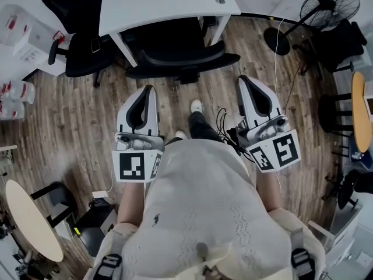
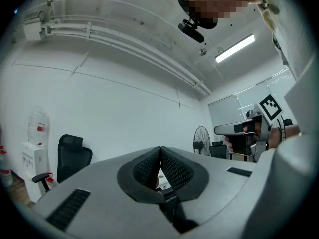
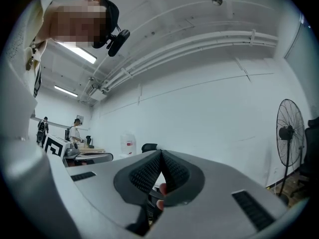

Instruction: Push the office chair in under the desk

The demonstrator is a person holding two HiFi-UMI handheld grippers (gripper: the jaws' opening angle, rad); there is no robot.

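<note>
The office chair (image 1: pixel 180 60) sits mostly tucked under the desk (image 1: pixel 169 7), and the left gripper (image 1: pixel 147 92) and right gripper (image 1: pixel 245 81) hover short of its backrest, jaws pressed together on nothing, so at most a final nudge seems left.

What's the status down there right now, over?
Left gripper shut, empty; right gripper shut, empty. Seat of office chair under desk, backrest outside the edge; neither gripper touches it. Nothing visible in the way.
</note>
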